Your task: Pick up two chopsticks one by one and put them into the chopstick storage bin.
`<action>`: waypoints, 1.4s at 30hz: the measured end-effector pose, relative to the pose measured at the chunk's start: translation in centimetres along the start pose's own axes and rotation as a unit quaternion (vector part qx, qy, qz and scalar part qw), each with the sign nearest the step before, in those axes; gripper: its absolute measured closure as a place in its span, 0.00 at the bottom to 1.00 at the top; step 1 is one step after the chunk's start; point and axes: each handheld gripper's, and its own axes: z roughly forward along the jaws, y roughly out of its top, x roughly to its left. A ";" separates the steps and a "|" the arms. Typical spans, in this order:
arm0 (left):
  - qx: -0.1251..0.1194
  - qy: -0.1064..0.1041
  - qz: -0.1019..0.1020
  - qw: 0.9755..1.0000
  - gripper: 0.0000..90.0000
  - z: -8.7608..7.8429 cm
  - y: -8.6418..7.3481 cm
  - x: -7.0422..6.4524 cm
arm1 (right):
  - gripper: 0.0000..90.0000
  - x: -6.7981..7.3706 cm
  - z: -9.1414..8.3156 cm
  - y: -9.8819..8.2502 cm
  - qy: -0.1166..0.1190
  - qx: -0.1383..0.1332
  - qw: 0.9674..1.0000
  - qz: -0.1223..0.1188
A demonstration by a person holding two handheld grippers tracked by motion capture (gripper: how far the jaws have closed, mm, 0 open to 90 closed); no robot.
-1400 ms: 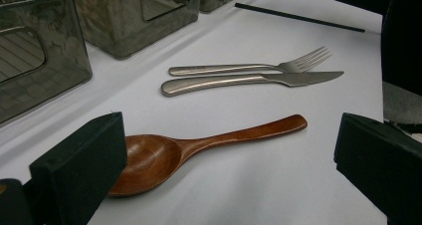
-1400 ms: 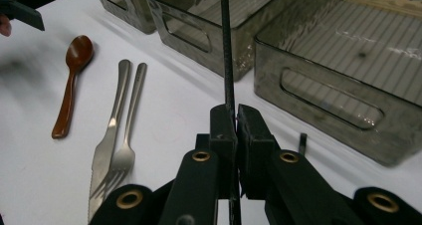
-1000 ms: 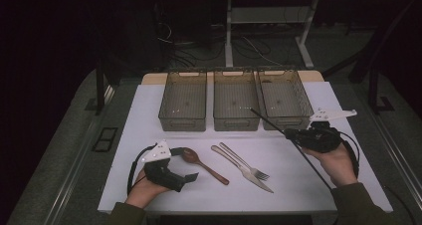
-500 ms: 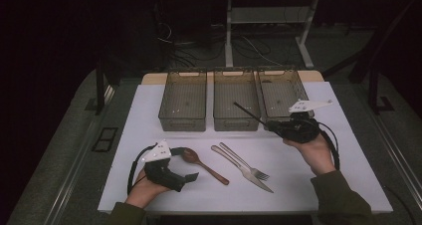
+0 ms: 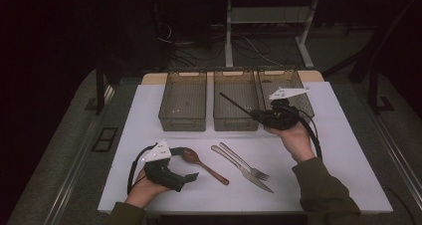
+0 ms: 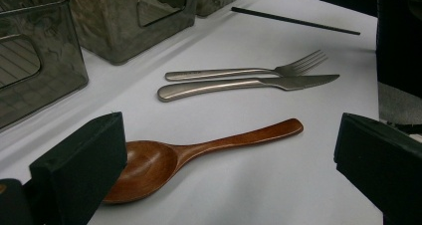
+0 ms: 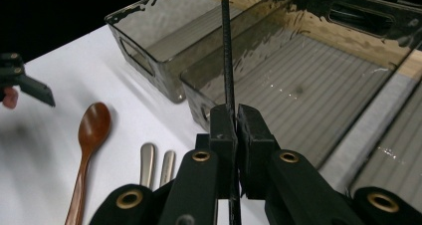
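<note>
The right gripper (image 5: 256,115) carries a black chopstick (image 5: 234,103) over the middle bin (image 5: 235,107) of three smoked plastic bins on the white worktop (image 5: 348,150). The main risk, as I judge it, is the stick pivoting or sliding out: the jaws pinch it near one end, so most of its length juts past them, and a quick swing could tip it onto the rim of the middle bin. Its far tip could also catch the wall of that bin if lowered at an angle.

The right jaws are pressed together on the chopstick, with no gap beyond the stick itself. The left gripper (image 5: 191,176) rests in front of the middle bin with jaws spread wide, holding nothing, just beside the wooden spoon (image 6: 199,150).
</note>
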 end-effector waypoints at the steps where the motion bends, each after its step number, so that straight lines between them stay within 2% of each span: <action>1: 0.000 0.000 0.000 1.000 0.00 0.0 0.0 0.0 | 0.95 0.2 0.6 0.5 -0.001 0.000 1.000 -0.004; 12: -0.002 -0.002 0.000 1.000 0.00 0.1 0.0 0.0 | 0.95 1.3 3.9 3.2 0.006 0.010 1.000 -0.013; 15: 0.000 -0.003 0.001 1.000 0.00 0.1 0.0 0.0 | 0.95 1.9 5.6 4.2 0.006 0.017 1.000 -0.016; 16: 0.001 -0.004 0.001 1.000 0.00 0.1 0.0 0.0 | 0.95 1.9 5.6 4.2 0.006 0.017 1.000 -0.016; 20: 0.000 -0.005 0.001 1.000 0.00 0.1 0.0 0.0 | 0.95 2.5 7.7 5.7 0.007 0.028 0.999 -0.019; 23: -0.002 -0.005 0.003 1.000 0.00 0.0 0.1 0.0 | 0.95 2.9 8.7 6.2 0.007 0.034 0.999 -0.021; 24: 0.000 -0.006 0.004 1.000 0.00 0.0 0.1 0.0 | 0.95 3.1 9.6 6.6 0.007 0.037 0.999 -0.022; 25: 0.000 -0.006 0.004 1.000 0.00 0.0 0.1 0.0 | 0.95 3.1 9.6 6.6 0.007 0.037 0.999 -0.022; 26: -0.002 -0.007 0.003 1.000 0.00 0.0 0.1 0.0 | 0.95 3.3 10.4 7.0 0.005 0.045 0.999 -0.022; 27: -0.002 -0.008 0.004 1.000 0.00 0.0 0.1 0.0 | 0.95 3.3 10.4 7.0 0.005 0.045 0.999 -0.022; 36: -0.004 -0.009 0.004 1.000 0.00 0.0 0.1 0.0 | 0.95 4.1 14.0 8.2 0.007 0.061 0.998 -0.017; 42: -0.004 -0.011 0.006 1.000 0.00 -0.1 0.1 0.1 | 0.95 4.6 15.5 8.9 0.004 0.069 0.997 -0.016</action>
